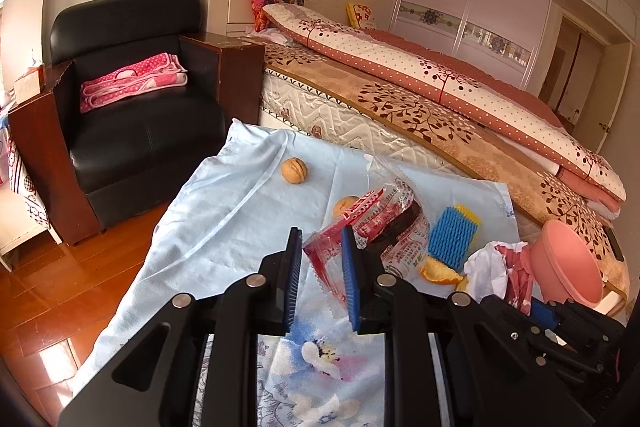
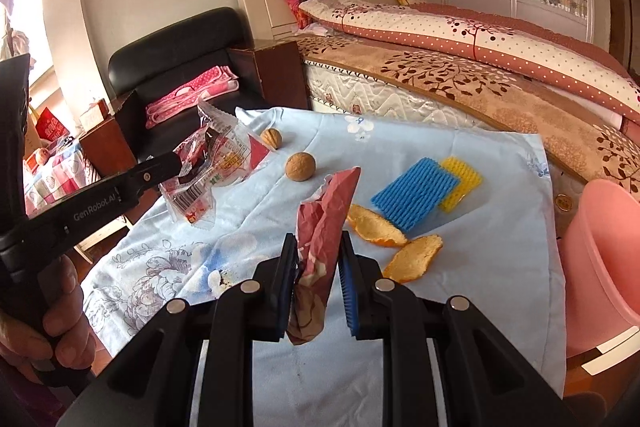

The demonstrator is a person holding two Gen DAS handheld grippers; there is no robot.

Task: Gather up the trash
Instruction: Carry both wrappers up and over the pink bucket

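My left gripper (image 1: 320, 279) is shut on a clear and red plastic snack wrapper (image 1: 384, 227) and holds it above the blue cloth; it also shows in the right wrist view (image 2: 208, 171). My right gripper (image 2: 318, 287) is shut on a crumpled red paper wrapper (image 2: 320, 227), which shows at the right of the left wrist view (image 1: 508, 267). Two orange peels (image 2: 394, 239), two walnuts (image 2: 300, 167) and blue and yellow foam fruit nets (image 2: 416, 195) lie on the cloth. A pink bin (image 2: 600, 259) stands at the right.
The blue floral cloth (image 2: 480, 287) covers a low table beside the bed (image 2: 480, 75). A black armchair (image 1: 132, 115) with a pink blanket stands at the left on the wooden floor (image 1: 48, 291). A wardrobe (image 1: 472, 15) stands behind the bed.
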